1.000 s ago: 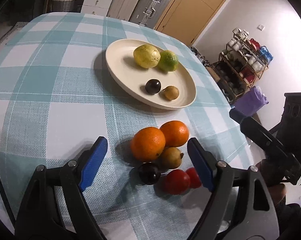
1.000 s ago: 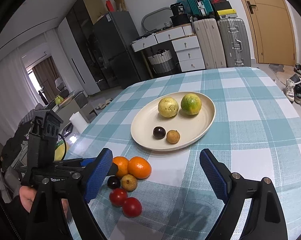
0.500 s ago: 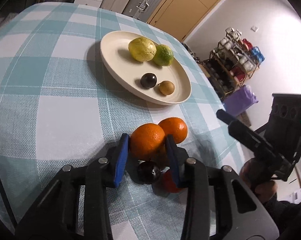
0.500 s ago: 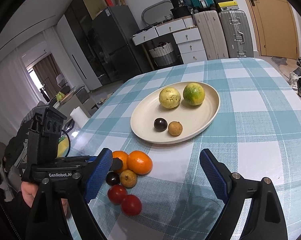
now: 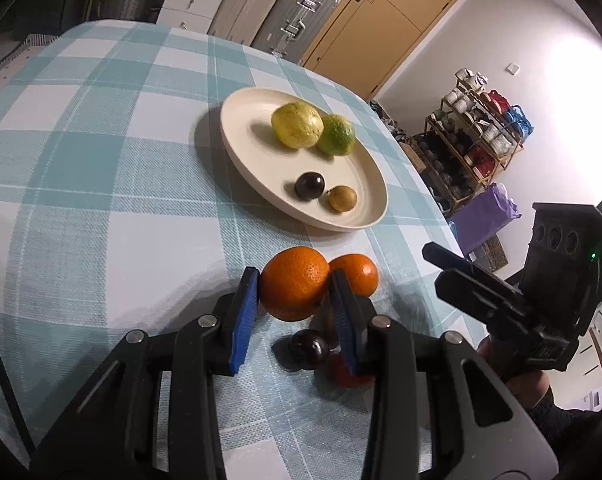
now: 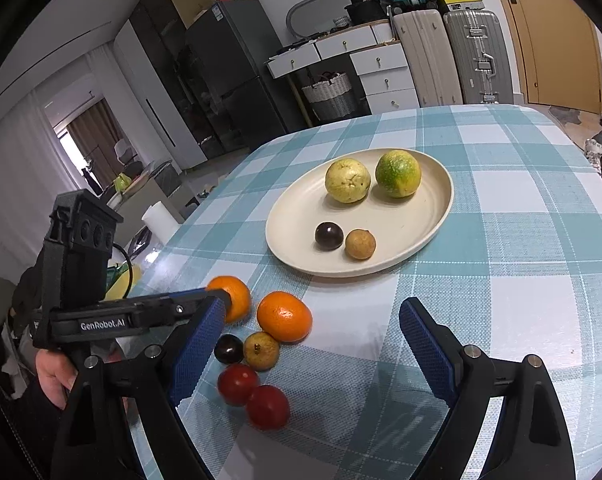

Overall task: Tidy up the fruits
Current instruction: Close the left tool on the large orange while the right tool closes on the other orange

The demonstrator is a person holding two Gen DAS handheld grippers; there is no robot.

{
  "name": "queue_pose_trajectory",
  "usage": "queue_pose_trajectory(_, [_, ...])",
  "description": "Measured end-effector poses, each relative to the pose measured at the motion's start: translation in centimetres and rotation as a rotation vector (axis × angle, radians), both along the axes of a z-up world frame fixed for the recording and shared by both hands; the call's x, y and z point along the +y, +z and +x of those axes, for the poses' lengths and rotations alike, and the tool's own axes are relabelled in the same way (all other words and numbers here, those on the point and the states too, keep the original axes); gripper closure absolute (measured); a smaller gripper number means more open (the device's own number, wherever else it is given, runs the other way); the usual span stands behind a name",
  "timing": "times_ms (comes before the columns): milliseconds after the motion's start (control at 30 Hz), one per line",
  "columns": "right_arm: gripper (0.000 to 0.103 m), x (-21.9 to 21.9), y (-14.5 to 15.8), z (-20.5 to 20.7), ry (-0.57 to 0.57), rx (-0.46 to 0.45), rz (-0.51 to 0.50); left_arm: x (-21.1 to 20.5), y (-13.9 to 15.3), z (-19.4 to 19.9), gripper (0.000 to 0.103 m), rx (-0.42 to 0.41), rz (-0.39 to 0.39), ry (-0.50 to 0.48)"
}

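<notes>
Clamping its blue pads on the nearer orange [image 5: 293, 282], the left gripper [image 5: 295, 304] has closed from wide open a second ago, so that fruit is ready to lift toward the cream plate [image 5: 257, 156]; further right, the right gripper [image 6: 313, 354] hovers wide open, holding nothing, above the tomatoes [image 6: 237, 384]
</notes>
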State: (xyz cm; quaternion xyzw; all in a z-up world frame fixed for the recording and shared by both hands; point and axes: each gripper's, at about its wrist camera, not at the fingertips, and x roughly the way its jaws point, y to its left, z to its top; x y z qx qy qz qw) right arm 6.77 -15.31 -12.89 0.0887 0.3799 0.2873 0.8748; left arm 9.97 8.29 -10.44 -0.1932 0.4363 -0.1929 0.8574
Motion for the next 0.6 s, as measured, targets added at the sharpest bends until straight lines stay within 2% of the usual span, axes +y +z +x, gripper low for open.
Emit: queue_pose_trajectory(600, [0.012,3.5,-2.1,1.5,0.052,0.068,-0.012,1.8,0.6,-1.0,0.070,-0.003,-0.002,0.022])
